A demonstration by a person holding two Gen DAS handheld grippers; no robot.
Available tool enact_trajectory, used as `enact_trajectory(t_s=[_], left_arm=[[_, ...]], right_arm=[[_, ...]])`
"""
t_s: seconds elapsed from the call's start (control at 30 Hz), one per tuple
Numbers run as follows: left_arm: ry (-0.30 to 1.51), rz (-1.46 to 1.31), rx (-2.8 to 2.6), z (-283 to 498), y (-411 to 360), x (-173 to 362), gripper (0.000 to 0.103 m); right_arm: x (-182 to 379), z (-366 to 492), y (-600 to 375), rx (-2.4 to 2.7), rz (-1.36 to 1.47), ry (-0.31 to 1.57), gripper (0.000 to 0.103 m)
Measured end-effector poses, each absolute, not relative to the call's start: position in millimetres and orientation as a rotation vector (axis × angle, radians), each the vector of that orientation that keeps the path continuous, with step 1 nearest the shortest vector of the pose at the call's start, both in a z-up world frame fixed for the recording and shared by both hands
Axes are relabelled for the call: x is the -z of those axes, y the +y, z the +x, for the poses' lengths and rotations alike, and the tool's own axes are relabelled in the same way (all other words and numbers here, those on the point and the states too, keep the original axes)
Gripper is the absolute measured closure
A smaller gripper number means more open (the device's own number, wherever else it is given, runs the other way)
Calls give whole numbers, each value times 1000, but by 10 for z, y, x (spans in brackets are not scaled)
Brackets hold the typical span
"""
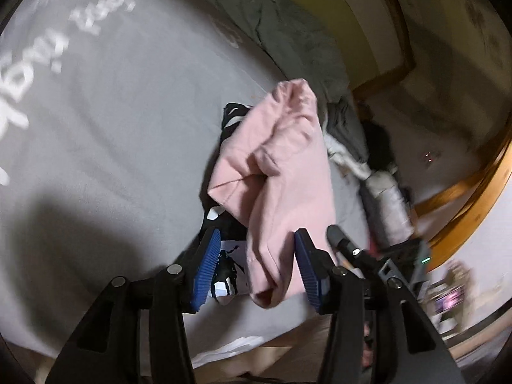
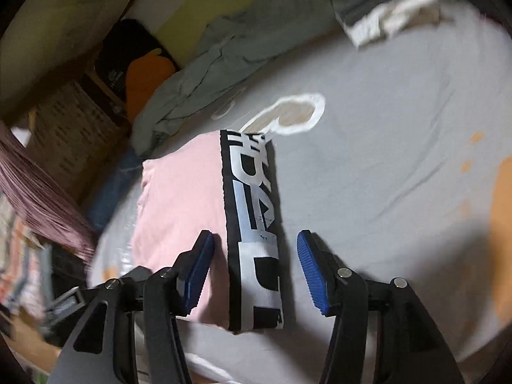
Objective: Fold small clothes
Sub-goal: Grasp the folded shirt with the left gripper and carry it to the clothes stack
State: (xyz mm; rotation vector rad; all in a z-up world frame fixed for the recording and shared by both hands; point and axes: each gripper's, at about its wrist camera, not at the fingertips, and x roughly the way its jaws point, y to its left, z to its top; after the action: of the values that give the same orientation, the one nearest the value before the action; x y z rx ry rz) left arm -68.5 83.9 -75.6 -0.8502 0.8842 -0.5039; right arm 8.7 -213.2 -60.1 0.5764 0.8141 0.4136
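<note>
On the grey bedsheet (image 1: 112,128) a pink garment (image 1: 281,160) lies bunched on top of a black-and-white printed garment (image 1: 227,268). My left gripper (image 1: 257,270) is open. The pink cloth's near end sits between its blue pads, close to the right pad, with a gap at the left pad. In the right wrist view the black-and-white garment (image 2: 252,224) is a long folded strip on the sheet (image 2: 384,176), beside the pink garment (image 2: 179,198). My right gripper (image 2: 256,272) straddles the strip's near end, open, with gaps on both sides.
A rumpled grey-green blanket (image 1: 281,32) (image 2: 198,73) lies along the far side of the bed. A pile of white and grey clothes (image 1: 368,166) (image 2: 393,16) sits at the edge. A wooden frame (image 1: 480,192) borders the bed. Dark and orange objects (image 2: 144,76) stand beyond the blanket.
</note>
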Motion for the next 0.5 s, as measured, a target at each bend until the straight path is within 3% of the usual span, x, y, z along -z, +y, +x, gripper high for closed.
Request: enact_trajectory(t_s=[0.1,0.13,0.23,0.27,0.33,0.4,0.5], left_arm=[[900,-998,536,-634,961,875,56],[901,-1023,535,-630,982,901,60],[912,-1009,488,-654,982,872,67],[908,-990,467,-673,991,828,66],[900,-908,374,-697,912,716,49],[906,-863,381,-706,835,673,47],[961,-782,419,-642,630,680,54]], right_arm=[[663,161,-2161,-472,630,829,57],[705,195,-2162,-504,659,845,64],[756,215,-2181,-520,692,852,71],[756,214,-2177,-523,686,849,73],[749,209,-2165,-523,671,843,74],[741,202,-2152,-519,664,838,76],[741,186,-2180,-523,672,839,77]])
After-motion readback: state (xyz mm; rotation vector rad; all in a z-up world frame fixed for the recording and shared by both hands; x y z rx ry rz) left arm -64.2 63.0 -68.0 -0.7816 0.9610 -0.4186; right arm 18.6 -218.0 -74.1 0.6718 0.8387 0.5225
